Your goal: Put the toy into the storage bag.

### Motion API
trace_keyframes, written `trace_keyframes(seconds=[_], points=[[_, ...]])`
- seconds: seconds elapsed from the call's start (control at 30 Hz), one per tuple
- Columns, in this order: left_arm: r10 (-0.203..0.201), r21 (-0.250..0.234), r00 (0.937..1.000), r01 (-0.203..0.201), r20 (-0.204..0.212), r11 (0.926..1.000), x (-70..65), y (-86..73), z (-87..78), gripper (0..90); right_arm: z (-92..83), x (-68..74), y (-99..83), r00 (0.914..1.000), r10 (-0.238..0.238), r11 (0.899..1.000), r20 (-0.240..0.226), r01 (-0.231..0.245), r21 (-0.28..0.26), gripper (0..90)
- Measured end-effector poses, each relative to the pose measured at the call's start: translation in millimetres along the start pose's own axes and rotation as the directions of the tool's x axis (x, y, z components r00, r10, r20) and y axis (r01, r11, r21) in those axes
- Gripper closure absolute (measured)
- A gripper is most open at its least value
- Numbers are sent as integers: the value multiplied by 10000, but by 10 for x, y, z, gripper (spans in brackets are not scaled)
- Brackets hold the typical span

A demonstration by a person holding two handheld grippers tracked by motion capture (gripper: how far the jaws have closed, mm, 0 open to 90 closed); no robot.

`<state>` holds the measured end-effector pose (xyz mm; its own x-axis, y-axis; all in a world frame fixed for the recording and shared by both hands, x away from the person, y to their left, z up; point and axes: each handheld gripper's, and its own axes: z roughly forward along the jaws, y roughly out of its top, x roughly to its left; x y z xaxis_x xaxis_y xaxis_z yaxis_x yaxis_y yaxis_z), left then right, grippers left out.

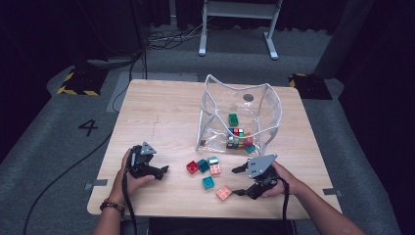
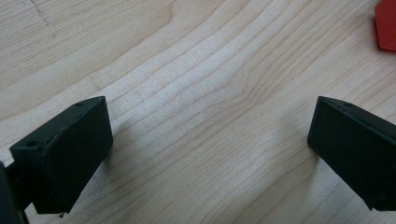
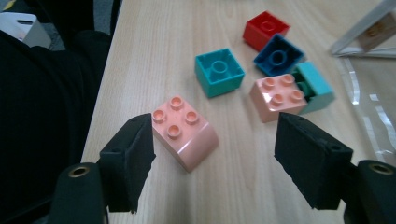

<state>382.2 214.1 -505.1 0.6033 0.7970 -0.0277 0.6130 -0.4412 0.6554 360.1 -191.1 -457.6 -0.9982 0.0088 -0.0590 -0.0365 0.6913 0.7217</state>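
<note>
Right gripper (image 3: 215, 154) jaws gape around the pink brick (image 3: 184, 133) near the table (image 1: 161, 112) edge; left gripper (image 2: 210, 154) jaws wide.

Clear bag (image 1: 254, 105), wooden table (image 1: 156, 112)

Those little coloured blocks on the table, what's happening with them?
A person holds a two-jaw gripper in each hand. The right gripper is open around a pink block near the table's front edge, not yet squeezing it. The left gripper rests open over bare wood. More loose blocks, red, teal and another pink one, lie nearby. A clear bag behind them already has several blocks inside.
</note>
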Motion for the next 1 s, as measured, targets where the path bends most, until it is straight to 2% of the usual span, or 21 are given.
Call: trace_keyframes(seconds=[0.03, 0.1, 0.13, 0.17, 0.23, 0.27, 0.33, 0.4, 0.47, 0.57, 0.67, 0.7, 0.73, 0.77, 0.8, 0.87, 0.9, 0.97, 1.0], points=[[0, -1, 10000, 0, 1, 10000, 0, 0, 0, 3, 53, 9, -10, 9998, 145, 9999, -101, -145, -46, 291], [2, -2, 10000, -2, 1, 10000, 0, 0, 0, 3, 139, 1, -34, 9990, -49, 10000, -450, 52, 53, 285], [-2, -4, 10000, 2, 2, 10000, 0, 0, 0, 3, 179, 7, -44, 9984, 10, 10000, -572, -7, 46, 287], [-2, -3, 10000, 2, 1, 10000, 0, 0, 0, 3, 222, 15, -52, 9980, 92, 10000, -619, -91, 19, 286], [1, -2, 10000, -1, -1, 10000, 0, 0, 0, 3, 294, 15, -71, 9969, -81, 9999, -788, 86, 62, 285], [0, -2, 10000, 0, 0, 10000, 0, 0, 0, 3, 329, 21, -77, 9973, -135, 9999, -728, 143, 96, 283], [-4, -3, 10000, 4, -1, 10000, 0, 0, 0, 3, 375, 23, -86, 9947, -125, 9999, -1016, 133, 76, 285], [-2, -3, 10000, 2, 0, 10000, 0, 0, 0, 3, 423, 43, -85, 9948, 70, 10000, -1014, -64, 57, 285], [-3, -4, 10000, 3, 1, 10000, 0, 0, 0, 3, 465, 36, -86, 9940, -211, 9995, -1075, 234, 198, 285], [0, -2, 10000, 0, 0, 10000, 0, 0, 0, 3, 523, 46, -75, 9957, -225, 9991, -898, 256, 332, 287], [-5, -5, 10000, 5, 2, 10000, 0, 0, 0, 3, 548, 62, -70, 9958, 86, 9998, -915, -72, 159, 297], [-2, -3, 10000, 2, 1, 10000, 0, 0, 0, 4, 545, 63, -72, 9960, 64, 9999, -892, -50, 160, 324], [-2, -4, 10000, 2, 2, 10000, 0, 0, 0, 3, 535, 44, -82, 9961, -151, 9998, -873, 163, 126, 373], [-5, -6, 10000, 5, 0, 10000, -1, 0, 0, 3, 536, 50, -87, 9963, 19, 10000, -863, -25, -68, 404], [-1, -3, 10000, 1, 2, 10000, 0, 0, 0, 3, 543, 20, -100, 9959, -327, 9990, -848, 300, -336, 412], [-4, -4, 10000, 4, 1, 10000, 0, 0, 0, 3, 535, 28, -118, 9965, -111, 9990, -826, 76, -435, 419], [-2, -4, 10000, 2, 0, 10000, 0, 0, 0, 3, 531, 20, -126, 9959, -292, 9985, -861, 251, -481, 424], [-1, -6, 10000, 1, 0, 10000, -1, 0, 0, 3, 519, 41, -135, 9965, -154, 9988, -822, 116, -469, 439], [-1, -4, 10000, 1, -1, 10000, 0, 0, 0, 3, 514, 22, -147, 9952, -402, 9979, -890, 354, -547, 472]])
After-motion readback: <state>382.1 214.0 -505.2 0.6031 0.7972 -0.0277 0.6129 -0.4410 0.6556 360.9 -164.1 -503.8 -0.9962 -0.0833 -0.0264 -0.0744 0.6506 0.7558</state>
